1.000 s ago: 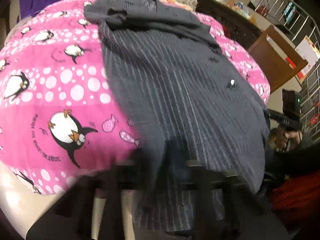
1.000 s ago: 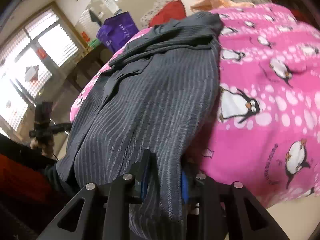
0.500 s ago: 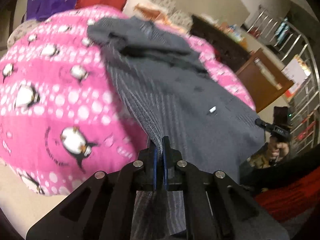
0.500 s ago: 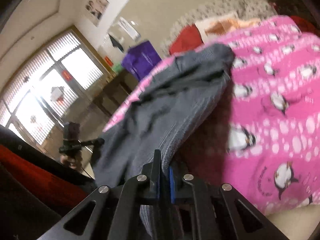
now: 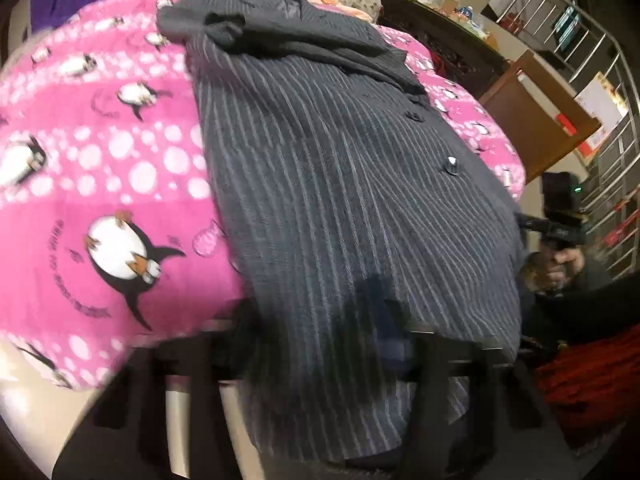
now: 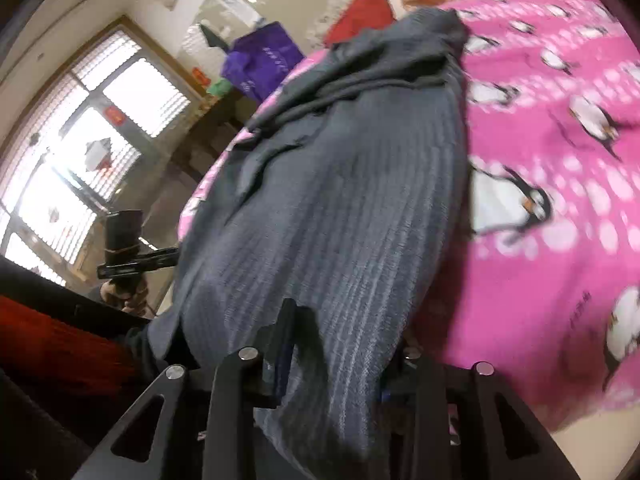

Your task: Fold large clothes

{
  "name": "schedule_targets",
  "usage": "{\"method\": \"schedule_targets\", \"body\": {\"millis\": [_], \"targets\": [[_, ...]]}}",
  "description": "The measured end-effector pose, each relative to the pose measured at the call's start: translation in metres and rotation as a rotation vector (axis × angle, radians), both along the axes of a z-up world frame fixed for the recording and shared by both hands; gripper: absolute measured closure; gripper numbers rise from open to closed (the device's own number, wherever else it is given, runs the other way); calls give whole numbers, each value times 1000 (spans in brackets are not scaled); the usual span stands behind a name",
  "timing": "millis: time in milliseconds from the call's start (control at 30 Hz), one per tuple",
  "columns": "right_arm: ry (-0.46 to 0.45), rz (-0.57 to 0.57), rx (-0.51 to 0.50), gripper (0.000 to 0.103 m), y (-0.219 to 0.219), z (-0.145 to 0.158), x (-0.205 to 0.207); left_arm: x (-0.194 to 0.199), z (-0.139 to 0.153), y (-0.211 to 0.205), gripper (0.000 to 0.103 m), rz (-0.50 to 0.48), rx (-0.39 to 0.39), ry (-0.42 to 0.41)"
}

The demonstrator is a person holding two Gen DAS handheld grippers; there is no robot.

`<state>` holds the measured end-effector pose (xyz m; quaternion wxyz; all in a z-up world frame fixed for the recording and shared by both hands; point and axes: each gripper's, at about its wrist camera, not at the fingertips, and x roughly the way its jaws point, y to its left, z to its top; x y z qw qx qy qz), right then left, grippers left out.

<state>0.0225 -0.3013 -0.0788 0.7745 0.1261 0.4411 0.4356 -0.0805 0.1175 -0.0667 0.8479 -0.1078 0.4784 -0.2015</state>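
Observation:
A dark grey pinstriped garment [image 5: 344, 168] lies lengthwise over the pink penguin blanket [image 5: 100, 160], its near hem hanging off the bed edge towards me. In the blurred left wrist view my left gripper [image 5: 324, 320] sits at that hem with its jaws apart and the cloth draped loosely between them. The same garment [image 6: 344, 200] fills the right wrist view. There my right gripper [image 6: 344, 344] is at the other near corner. Its jaws are opening, and a fold of cloth lies between them without being pinched.
The pink blanket [image 6: 560, 160] covers a bed. A purple bag [image 6: 264, 60], a red cushion [image 6: 360, 12] and pillows sit at the far end. A brown board [image 5: 536, 120] and a metal rack [image 5: 608, 92] stand on one side, windows [image 6: 80, 140] on the other.
Half a second ago both grippers were shut on the near hem and held it lifted. Now both have dropped back towards the bed edge with jaws apart, and the cloth lies slack.

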Motion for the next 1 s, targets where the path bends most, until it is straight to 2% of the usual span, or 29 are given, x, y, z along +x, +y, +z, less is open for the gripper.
{"method": "schedule_targets", "body": {"millis": [33,133,167,233,333,433,567,733,800,900,967,1000], "targets": [[-6,7,26,87,-1,4,-1,1,1,1,100,0,2,7],[-31,17,62,90,-7,16,-6,-4,10,3,100,14,23,-38],[-31,15,75,92,-9,18,-7,-6,17,4,100,30,8,-58],[-40,-7,136,93,-14,27,-8,-6,34,13,100,70,-93,-98],[-110,-66,242,93,-23,56,-3,6,75,26,100,123,-220,-201],[-180,-113,274,93,-20,84,15,32,101,27,100,135,-254,-269],[-250,-187,249,93,-3,112,62,84,125,40,100,218,-267,-323],[-271,-288,210,93,17,139,143,171,149,60,100,362,-284,-341],[-278,-361,191,93,23,150,181,213,153,76,100,428,-288,-326],[-244,-455,185,93,24,150,237,271,144,100,100,528,-272,-273],[-167,-498,197,93,25,140,277,307,128,113,100,575,-245,-210],[-124,-530,176,93,26,130,297,320,121,114,100,579,-203,-194]]}}
